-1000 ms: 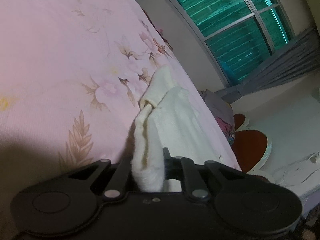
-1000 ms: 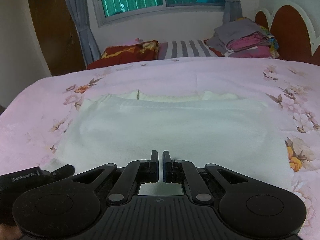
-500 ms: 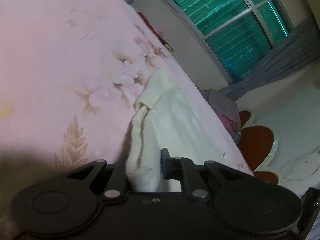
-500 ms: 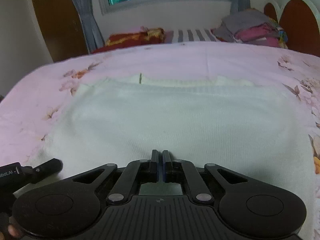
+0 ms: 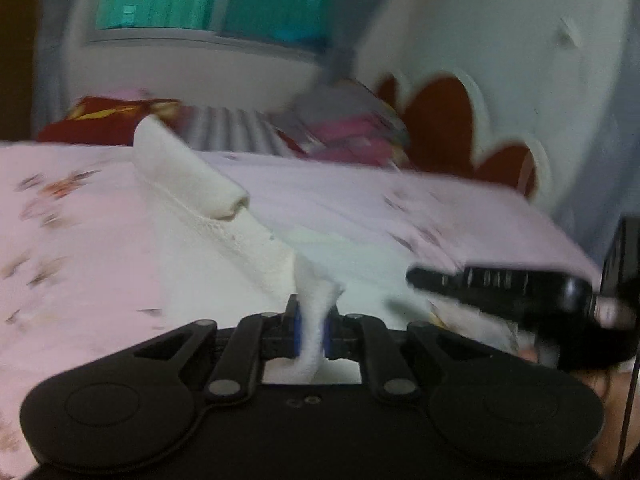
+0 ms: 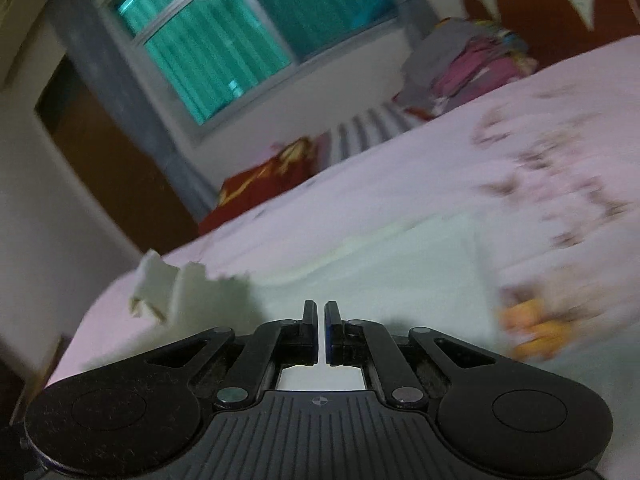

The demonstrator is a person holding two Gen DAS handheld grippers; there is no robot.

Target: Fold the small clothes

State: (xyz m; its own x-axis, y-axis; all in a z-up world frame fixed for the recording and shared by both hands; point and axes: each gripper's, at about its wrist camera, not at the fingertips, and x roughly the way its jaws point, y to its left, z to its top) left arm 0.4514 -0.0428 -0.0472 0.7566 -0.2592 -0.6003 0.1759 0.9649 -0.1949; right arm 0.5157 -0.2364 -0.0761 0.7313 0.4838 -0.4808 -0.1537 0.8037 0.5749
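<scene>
A white knit garment (image 5: pixel 224 248) lies on the pink floral bed sheet (image 5: pixel 80 248). My left gripper (image 5: pixel 311 328) is shut on a bunched edge of it and holds that edge lifted, with a rolled sleeve (image 5: pixel 188 172) standing up behind. In the right wrist view the same garment (image 6: pixel 380 264) spreads ahead, its left corner (image 6: pixel 160 284) raised. My right gripper (image 6: pixel 320 330) is shut with nothing visible between the fingers, low over the cloth. The right gripper also shows at the right of the left wrist view (image 5: pixel 500 284).
A stack of folded clothes (image 6: pixel 472 60) and striped and red pillows (image 6: pixel 280 168) lie at the far side of the bed. A red and white headboard (image 5: pixel 460 128) stands on the right. A window (image 6: pixel 240 40) with grey curtains is behind.
My left gripper has swung round with the garment edge in it and lifted it toward the middle. My right gripper has tilted and shifted; both views are motion-blurred.
</scene>
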